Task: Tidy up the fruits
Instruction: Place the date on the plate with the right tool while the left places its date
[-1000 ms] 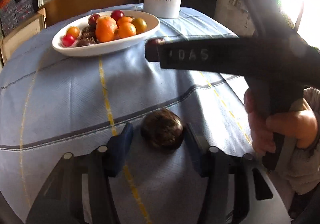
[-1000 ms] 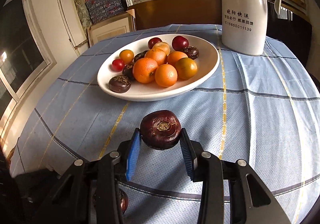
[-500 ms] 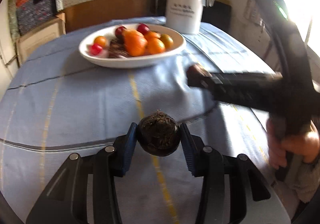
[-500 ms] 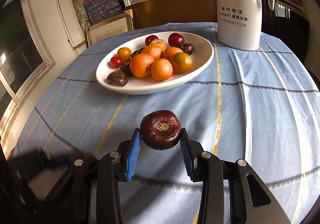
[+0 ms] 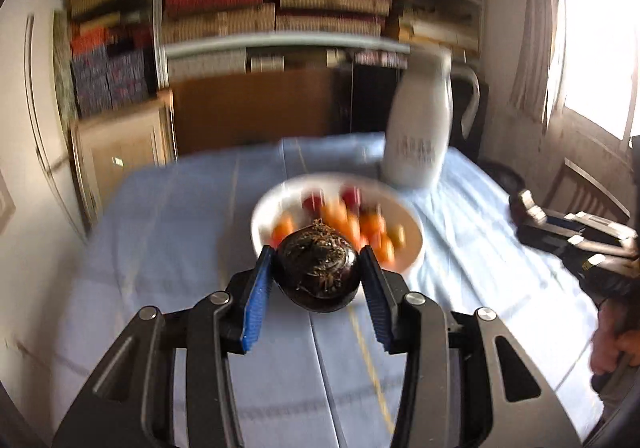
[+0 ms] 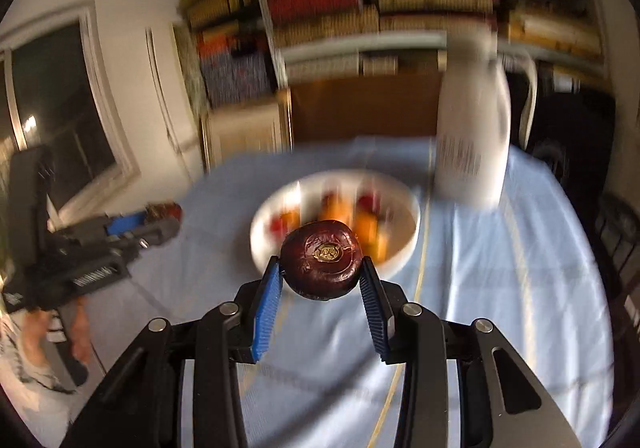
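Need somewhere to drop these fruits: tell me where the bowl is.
In both wrist views the white bowl sits mid-table straight ahead, just left of the white jug.

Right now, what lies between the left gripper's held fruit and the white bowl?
Only bare blue tablecloth, as the left wrist view shows; the dark fruit overlaps the bowl in frame.

Stacked shelves (image 5: 320,8), bright window (image 5: 600,48)

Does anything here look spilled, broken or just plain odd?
Nothing spilled or broken. The left gripper and right gripper each hold a dark purple round fruit above the blue tablecloth, facing the white fruit bowl; background is blurred.
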Tool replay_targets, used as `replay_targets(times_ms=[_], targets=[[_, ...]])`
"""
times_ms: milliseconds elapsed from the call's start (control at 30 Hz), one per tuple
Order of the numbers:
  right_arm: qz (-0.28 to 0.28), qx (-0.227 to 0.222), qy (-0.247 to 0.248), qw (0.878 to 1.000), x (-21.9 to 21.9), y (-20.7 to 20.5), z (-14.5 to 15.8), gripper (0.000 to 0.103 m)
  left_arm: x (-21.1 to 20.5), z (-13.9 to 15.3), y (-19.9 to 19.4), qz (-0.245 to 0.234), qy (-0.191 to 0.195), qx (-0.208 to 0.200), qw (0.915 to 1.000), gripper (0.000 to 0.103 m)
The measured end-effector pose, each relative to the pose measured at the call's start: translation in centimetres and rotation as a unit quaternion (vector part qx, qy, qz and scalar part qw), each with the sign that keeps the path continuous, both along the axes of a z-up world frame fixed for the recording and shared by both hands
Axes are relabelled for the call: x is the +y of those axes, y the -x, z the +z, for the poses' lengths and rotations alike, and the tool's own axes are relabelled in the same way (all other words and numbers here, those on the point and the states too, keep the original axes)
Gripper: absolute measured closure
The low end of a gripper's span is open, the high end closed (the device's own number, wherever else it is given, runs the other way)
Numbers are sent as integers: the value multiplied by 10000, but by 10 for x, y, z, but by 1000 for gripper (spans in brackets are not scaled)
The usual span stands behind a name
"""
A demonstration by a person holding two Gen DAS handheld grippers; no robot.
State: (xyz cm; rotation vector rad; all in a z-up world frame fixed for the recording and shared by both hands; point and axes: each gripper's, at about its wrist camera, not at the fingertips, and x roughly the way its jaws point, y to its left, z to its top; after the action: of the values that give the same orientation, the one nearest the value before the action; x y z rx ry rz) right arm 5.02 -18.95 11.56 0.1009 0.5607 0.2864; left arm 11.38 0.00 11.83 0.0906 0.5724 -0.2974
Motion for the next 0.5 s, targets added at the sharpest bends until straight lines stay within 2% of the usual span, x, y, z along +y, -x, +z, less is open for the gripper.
replay_targets(times_ms=[100,200,300,500], targets=[[-82,-444,7,9990,-7,-16,51,63,-6,31,-27,22,-26,-201,9998,61],[-177,-528,56,9984,-9,-44,65,63,-17,36,-63,17,-60,-171,9998,61],[-230,-189,116,9995,-7,-89,37,63,-26,9,-105,19,-13,126,9999,61],[-232,950,170,9951,8,-182,-70,63,-35,-87,-174,81,109,968,9952,61]])
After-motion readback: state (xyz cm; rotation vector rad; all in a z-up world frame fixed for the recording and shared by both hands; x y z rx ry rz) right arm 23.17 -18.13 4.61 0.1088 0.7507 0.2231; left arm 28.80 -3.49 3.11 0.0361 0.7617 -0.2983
